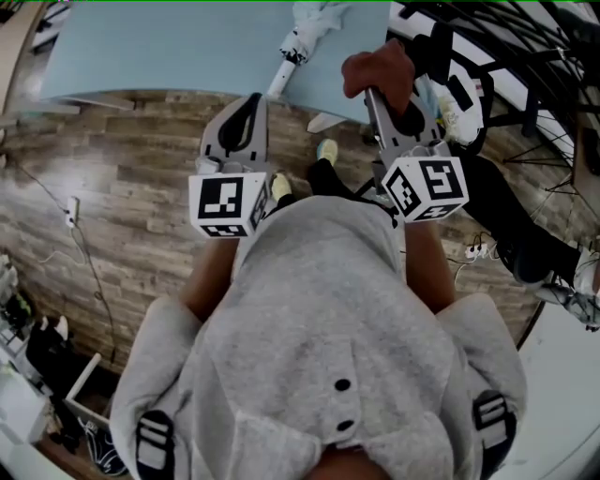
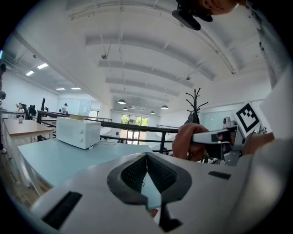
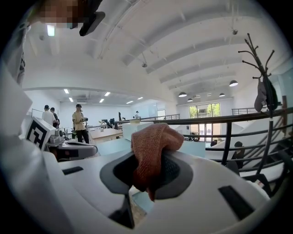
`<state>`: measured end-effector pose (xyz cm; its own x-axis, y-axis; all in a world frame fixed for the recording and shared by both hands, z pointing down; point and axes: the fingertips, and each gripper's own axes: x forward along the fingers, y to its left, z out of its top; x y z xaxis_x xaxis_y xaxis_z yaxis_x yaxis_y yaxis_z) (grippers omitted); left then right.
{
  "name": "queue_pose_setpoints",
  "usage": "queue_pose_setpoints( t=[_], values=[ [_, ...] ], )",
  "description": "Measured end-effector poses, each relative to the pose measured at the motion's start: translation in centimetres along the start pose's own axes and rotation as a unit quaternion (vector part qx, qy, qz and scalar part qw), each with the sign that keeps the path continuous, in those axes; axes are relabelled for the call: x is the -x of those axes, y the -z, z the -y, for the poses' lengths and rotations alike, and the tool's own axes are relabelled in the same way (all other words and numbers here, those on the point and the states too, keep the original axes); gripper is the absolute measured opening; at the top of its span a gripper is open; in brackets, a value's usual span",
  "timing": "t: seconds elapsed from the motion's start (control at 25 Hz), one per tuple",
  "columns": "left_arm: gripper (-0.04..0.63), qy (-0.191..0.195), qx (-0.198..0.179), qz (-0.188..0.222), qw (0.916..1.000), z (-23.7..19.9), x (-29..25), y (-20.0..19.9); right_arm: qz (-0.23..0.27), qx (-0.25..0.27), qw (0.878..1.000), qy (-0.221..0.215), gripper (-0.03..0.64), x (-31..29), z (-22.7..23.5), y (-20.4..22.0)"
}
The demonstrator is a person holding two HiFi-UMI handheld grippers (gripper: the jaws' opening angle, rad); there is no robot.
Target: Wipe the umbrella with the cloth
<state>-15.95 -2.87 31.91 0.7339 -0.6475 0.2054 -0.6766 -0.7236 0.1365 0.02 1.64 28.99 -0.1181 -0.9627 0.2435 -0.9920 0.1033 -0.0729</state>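
Right gripper [image 1: 392, 111]: clamped on rust-red cloth [image 1: 378, 69], bunched at the jaw tips. Left gripper [image 1: 246, 105]: jaws pressed together, nothing between them. Umbrella [image 1: 314, 21]: white, folded, lying on pale blue table [image 1: 169, 47] at the far side, beyond both grippers and apart from the cloth. Progress, as judged: cloth in hand, no contact with umbrella yet, approach and all wiping left to do.
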Motion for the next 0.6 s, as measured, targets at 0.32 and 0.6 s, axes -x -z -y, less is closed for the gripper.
queue_pose_setpoints(
  t=[0.32, 0.6],
  values=[
    [0.017, -0.015, -0.008, -0.009, 0.9998, -0.1, -4.3, -1.3, 0.007, -0.003, 1.0, -0.02, 0.078, -3.4, 3.9, -1.4],
    [0.017, -0.028, -0.009, -0.019, 0.9994, 0.3, -8.3, -1.9, 0.007, -0.006, 1.0, -0.021, 0.078, -6.2, 8.0, -2.0]
  ],
)
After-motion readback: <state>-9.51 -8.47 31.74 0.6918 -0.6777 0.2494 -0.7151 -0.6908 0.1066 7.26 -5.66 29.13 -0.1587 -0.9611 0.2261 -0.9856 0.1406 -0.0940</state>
